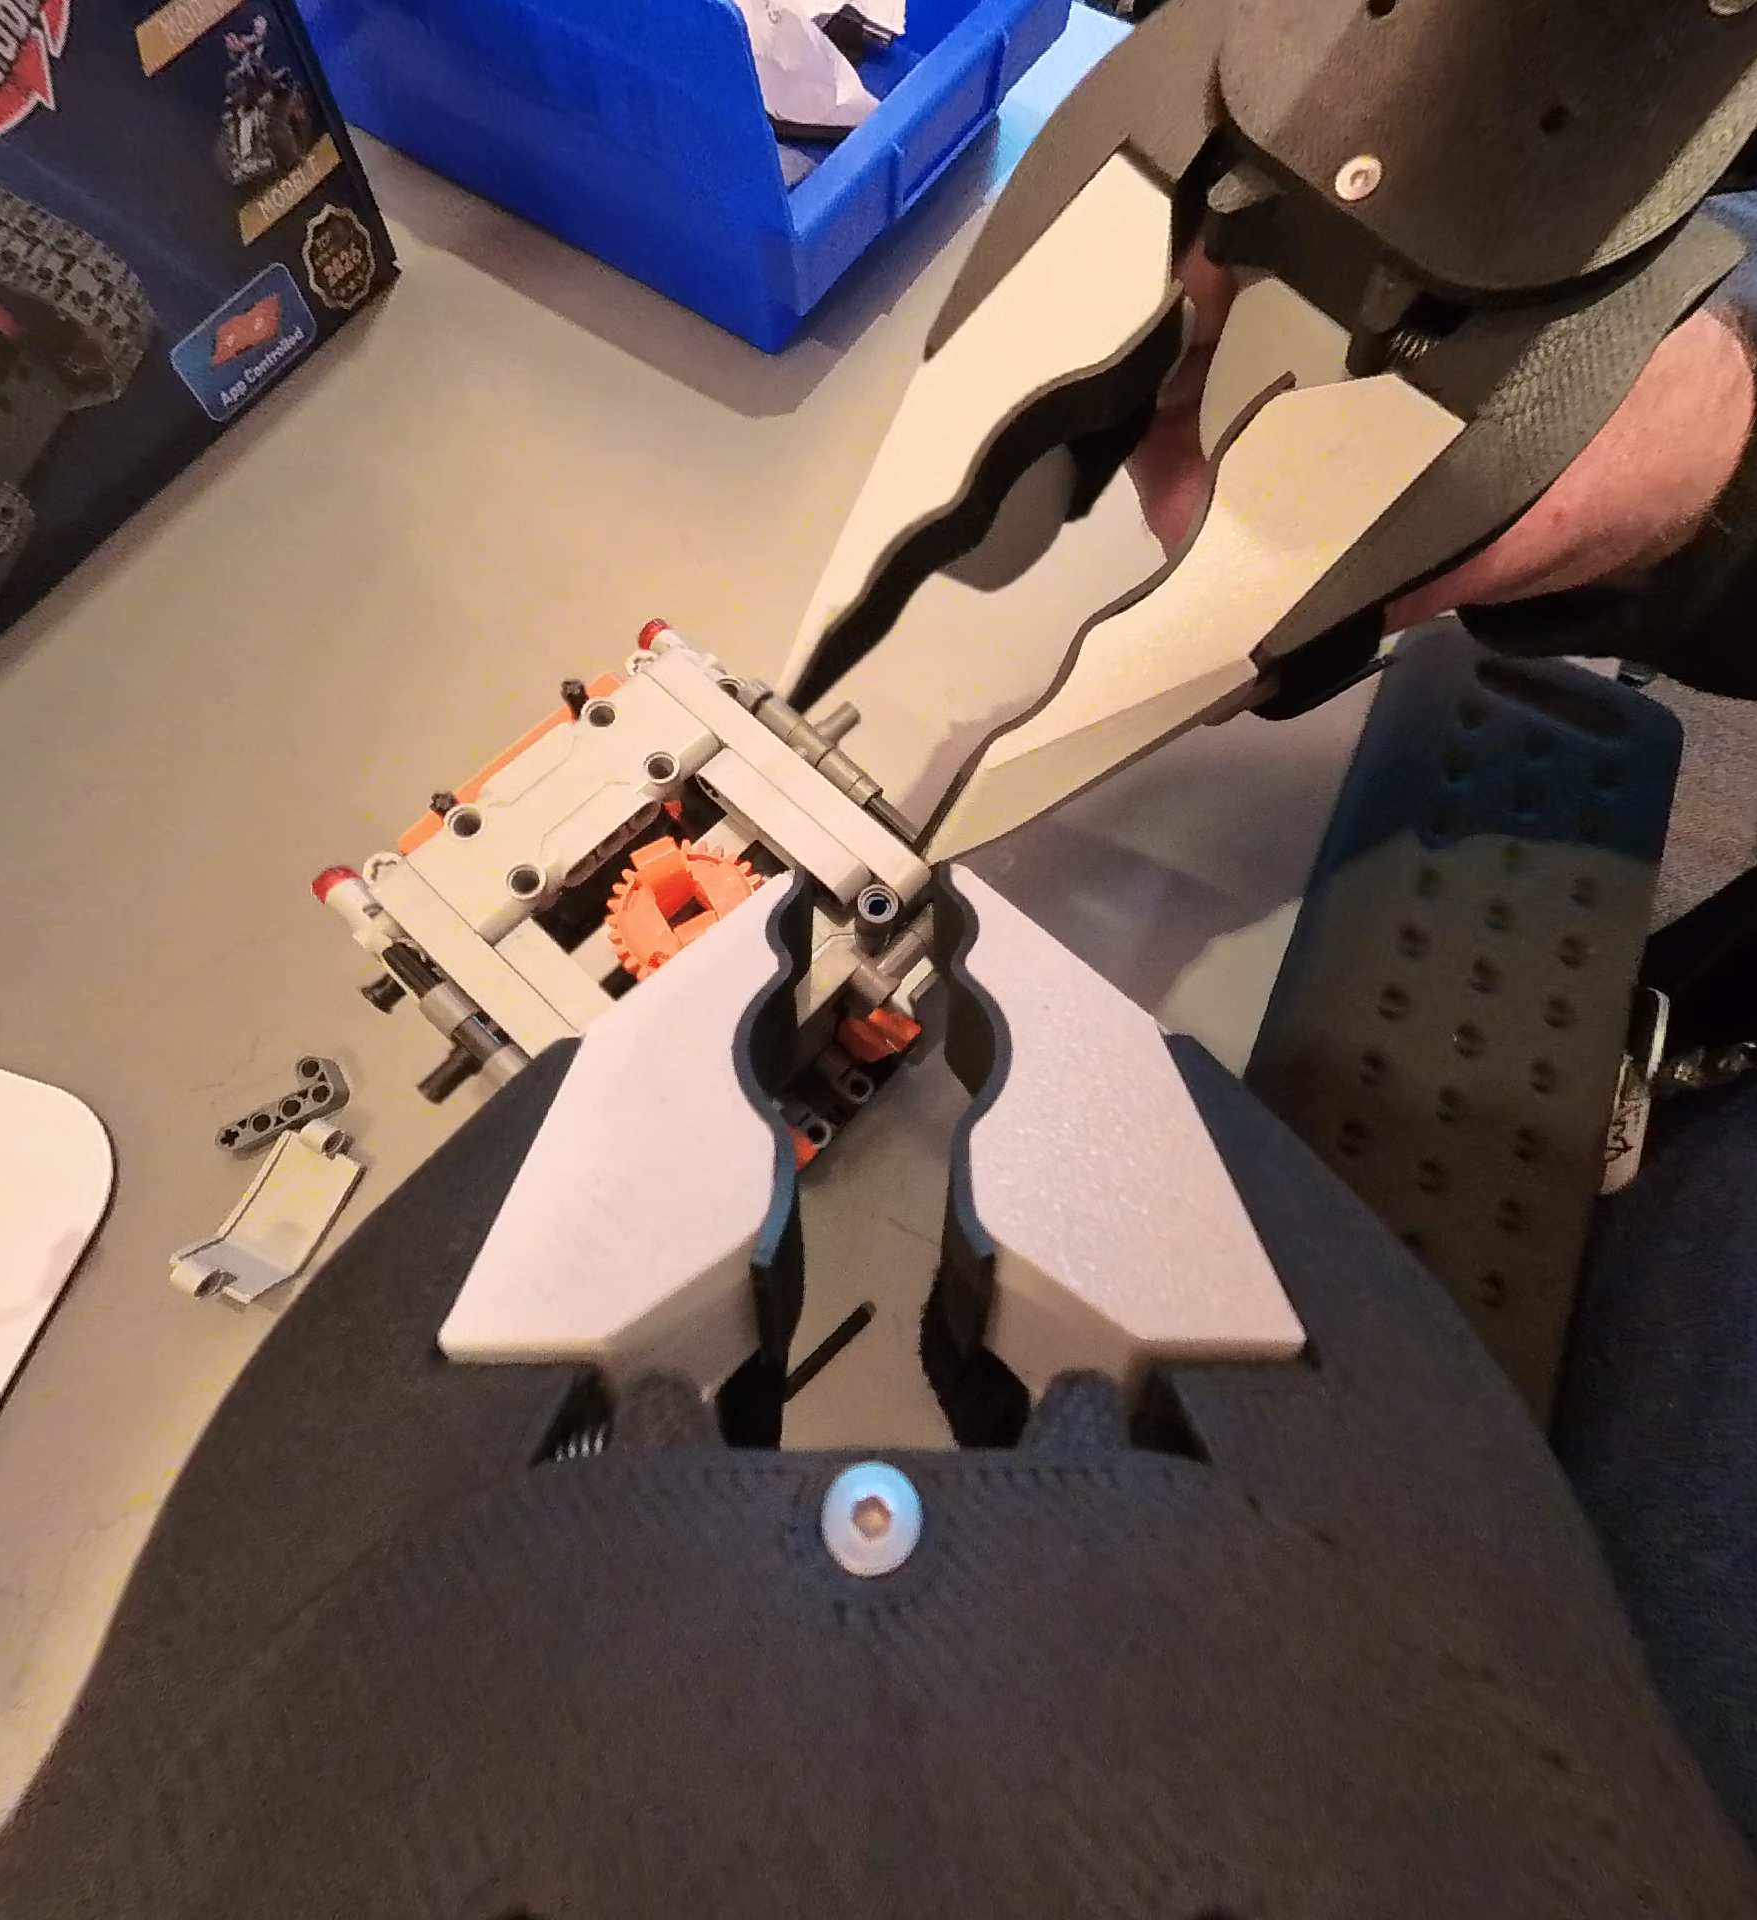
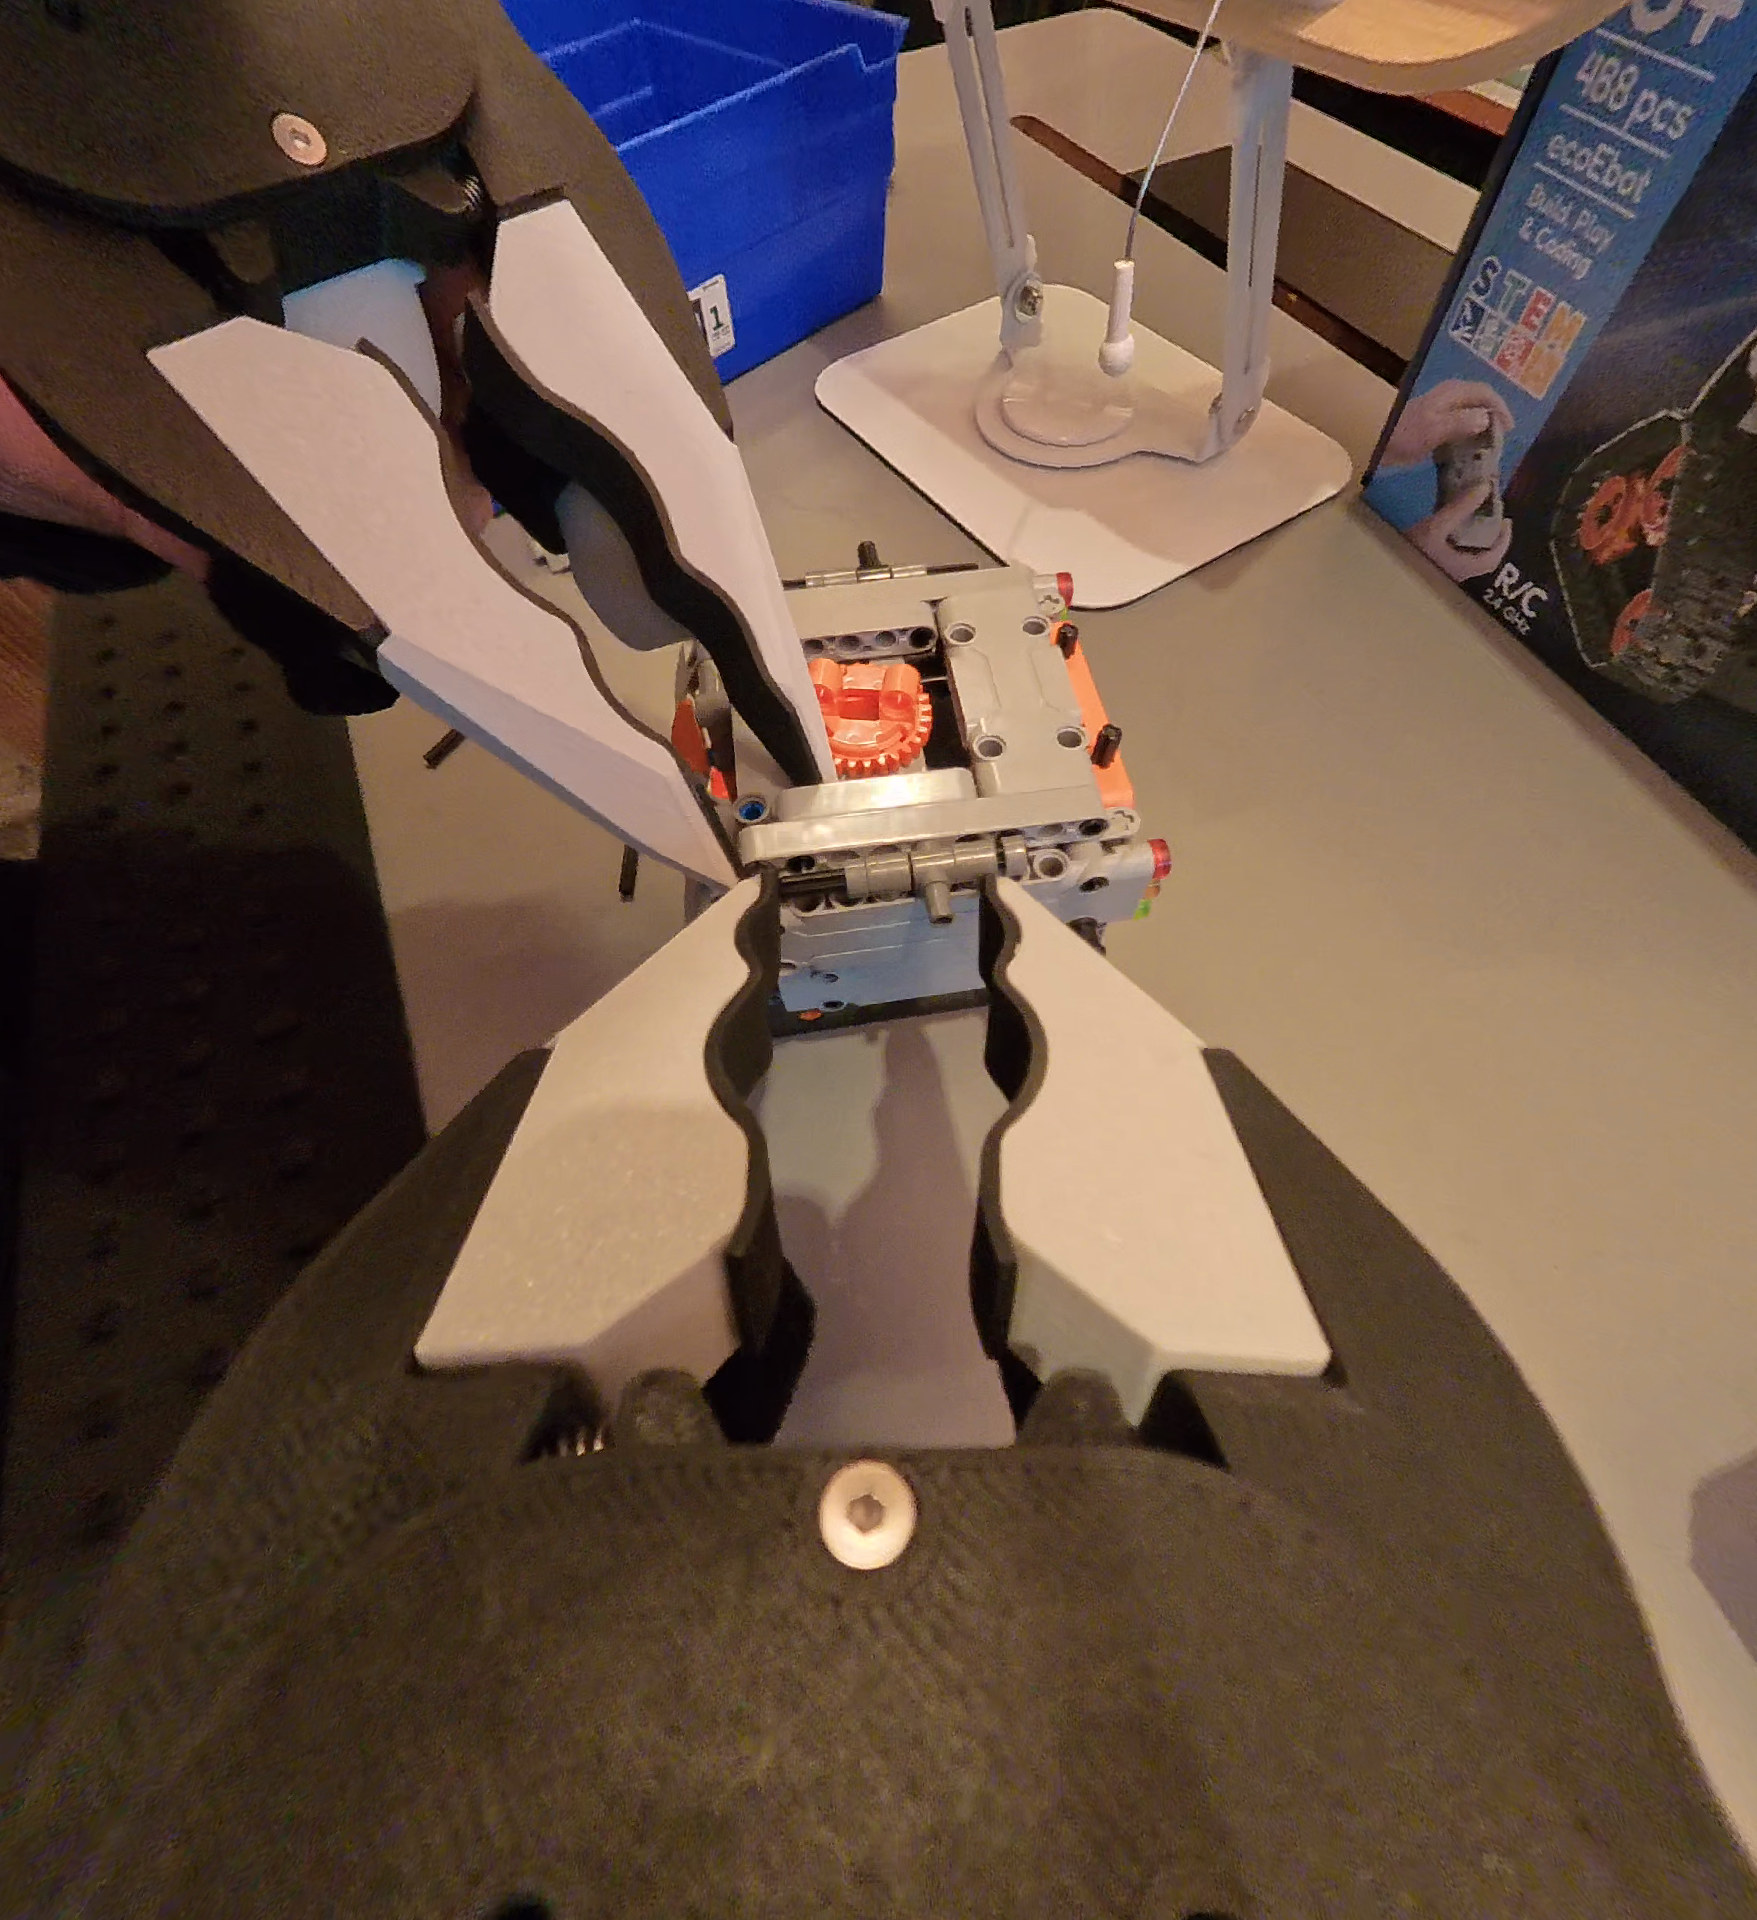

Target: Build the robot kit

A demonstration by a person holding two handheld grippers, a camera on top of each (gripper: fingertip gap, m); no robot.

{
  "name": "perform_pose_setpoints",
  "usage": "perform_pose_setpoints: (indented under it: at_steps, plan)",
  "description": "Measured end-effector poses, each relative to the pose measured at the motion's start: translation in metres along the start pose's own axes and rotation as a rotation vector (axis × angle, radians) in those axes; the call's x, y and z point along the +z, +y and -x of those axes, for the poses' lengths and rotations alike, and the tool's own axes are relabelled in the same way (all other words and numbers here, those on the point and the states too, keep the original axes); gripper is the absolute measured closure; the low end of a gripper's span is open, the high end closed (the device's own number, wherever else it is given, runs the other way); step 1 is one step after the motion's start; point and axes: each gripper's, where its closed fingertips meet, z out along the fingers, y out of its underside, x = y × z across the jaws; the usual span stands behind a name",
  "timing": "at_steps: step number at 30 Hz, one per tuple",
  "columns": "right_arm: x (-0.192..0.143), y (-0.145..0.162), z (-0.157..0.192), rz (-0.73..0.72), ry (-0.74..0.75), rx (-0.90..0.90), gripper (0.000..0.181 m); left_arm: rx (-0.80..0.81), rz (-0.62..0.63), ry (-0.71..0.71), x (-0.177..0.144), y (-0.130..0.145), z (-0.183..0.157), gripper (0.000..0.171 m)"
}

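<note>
A grey and orange toy-brick assembly (image 1: 583,790) with an orange gear (image 1: 666,904) in its middle rests on the grey table (image 1: 438,520). My left gripper (image 1: 863,894) is closed on its near corner. My right gripper (image 1: 866,769) comes in from the upper right and clamps the adjoining side bar. In the right wrist view, my right gripper (image 2: 879,894) grips the near side of the assembly (image 2: 1009,686) below a grey axle. My left gripper (image 2: 775,821) reaches in from the upper left beside the gear (image 2: 869,717).
A dark grey beam (image 1: 282,1107) and a light grey panel (image 1: 266,1216) lie loose to the left. A blue bin (image 1: 645,156) stands behind, a printed toy box (image 2: 1632,416) at one side, and a white lamp base (image 2: 1113,488) nearby. A black perforated pad (image 1: 1456,987) borders the table. Less than 4 cm separates the two grippers' tips. The light grey panel (image 1: 266,1216) is about equally far from each gripper, around 20 centimetres.
</note>
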Motion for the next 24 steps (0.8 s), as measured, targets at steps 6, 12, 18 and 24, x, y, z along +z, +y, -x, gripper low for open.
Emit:
perform_pose_setpoints:
  at_steps: [6, 12, 18, 24]
  plan:
    - [-0.001, 0.000, -0.001, -0.003, -0.026, 0.004, 0.151, 0.048, 0.017, 0.039, -0.009, -0.008, -0.002, 0.144]
    - [-0.001, 0.000, -0.001, -0.006, -0.048, -0.009, 0.152, 0.220, 0.107, 0.076, -0.006, -0.020, 0.014, 0.115]
    - [0.000, 0.000, -0.003, 0.009, -0.056, -0.026, 0.152, 0.318, 0.155, 0.152, 0.011, -0.013, 0.019, 0.100]
    - [0.001, -0.001, -0.005, 0.000, -0.057, -0.026, 0.152, 0.317, 0.120, 0.183, 0.012, -0.016, 0.014, 0.112]
